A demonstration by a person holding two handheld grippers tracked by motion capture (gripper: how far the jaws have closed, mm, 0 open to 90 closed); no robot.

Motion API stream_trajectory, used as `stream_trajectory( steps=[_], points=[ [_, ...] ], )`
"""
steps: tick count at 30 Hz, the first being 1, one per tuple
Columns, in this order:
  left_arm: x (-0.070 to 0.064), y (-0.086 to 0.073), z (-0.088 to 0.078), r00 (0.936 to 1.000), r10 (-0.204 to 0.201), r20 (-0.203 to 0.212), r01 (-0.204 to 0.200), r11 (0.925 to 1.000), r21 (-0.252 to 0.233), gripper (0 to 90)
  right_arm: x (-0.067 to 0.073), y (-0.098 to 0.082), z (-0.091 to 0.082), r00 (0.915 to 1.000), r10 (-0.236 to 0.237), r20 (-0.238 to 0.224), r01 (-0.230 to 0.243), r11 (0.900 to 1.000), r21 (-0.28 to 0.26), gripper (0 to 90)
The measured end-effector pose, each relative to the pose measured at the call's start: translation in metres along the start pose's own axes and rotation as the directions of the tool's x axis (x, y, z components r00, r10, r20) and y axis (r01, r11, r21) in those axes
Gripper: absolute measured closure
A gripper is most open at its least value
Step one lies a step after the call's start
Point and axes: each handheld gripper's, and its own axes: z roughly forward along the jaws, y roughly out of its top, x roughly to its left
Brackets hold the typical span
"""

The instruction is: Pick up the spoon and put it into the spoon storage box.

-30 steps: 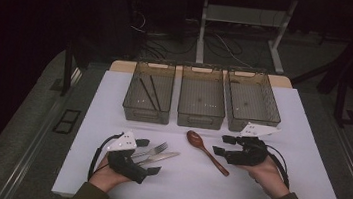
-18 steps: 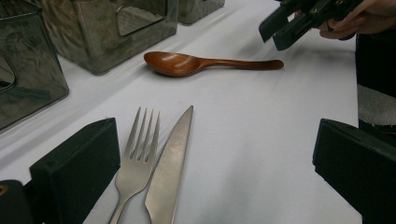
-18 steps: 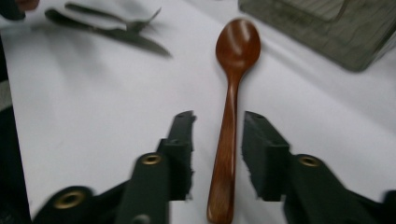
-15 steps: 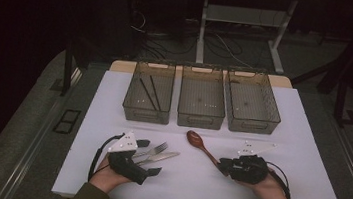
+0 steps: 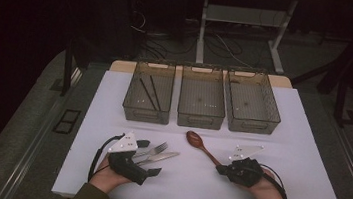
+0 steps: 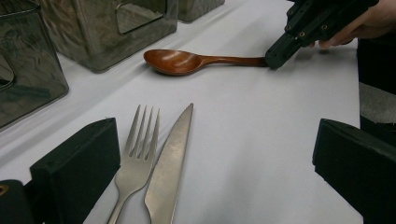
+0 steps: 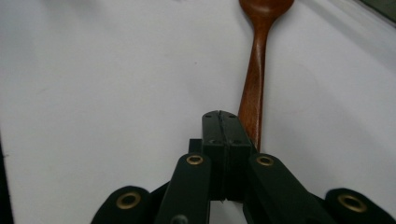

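Resting on the tabletop (image 5: 304, 194), the right gripper (image 7: 223, 122) has just closed, jaws together beside the spoon (image 7: 254, 88), missing it; the left gripper (image 6: 210, 163) gapes around fork (image 6: 135, 158) and knife (image 6: 170, 163).

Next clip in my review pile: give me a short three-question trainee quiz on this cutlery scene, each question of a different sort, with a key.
1. True or false: the right gripper has its jaws shut with the wooden spoon clamped between them.
2. Which lies between the open jaws of the left gripper? A) chopsticks B) fork and knife C) the spoon
3. Which of the three bins holds the two dark sticks?

Key
1. False: the jaws are shut pad to pad, and the spoon handle lies beside them.
2. B
3. The left bin.
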Motion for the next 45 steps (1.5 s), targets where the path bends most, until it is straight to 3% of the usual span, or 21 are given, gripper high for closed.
stream_trajectory(
  steps=[14,34,41,45],
  points=[
    [0.000,0.000,0.001,1.0000,0.001,0.002,-0.001,1.0000,0.002,0.2,-0.017,-0.001,-0.004,0.9927,0.007,0.120,-0.008,1.000,0.009,88.9],
    [0.000,0.000,0.001,1.0000,0.000,0.001,0.000,1.0000,0.002,0.4,-0.048,-0.002,-0.005,0.9764,0.073,0.203,-0.073,0.997,-0.011,88.9],
    [0.000,0.000,0.000,1.0000,0.002,0.000,-0.002,1.0000,0.001,0.4,-0.053,-0.002,-0.010,0.9761,0.104,0.191,-0.099,0.994,-0.037,88.7],
    [0.000,0.000,0.000,1.0000,0.002,0.000,-0.002,1.0000,0.000,0.4,-0.054,0.000,-0.015,0.9788,0.144,0.146,-0.135,0.988,-0.069,78.5]
  ],
)
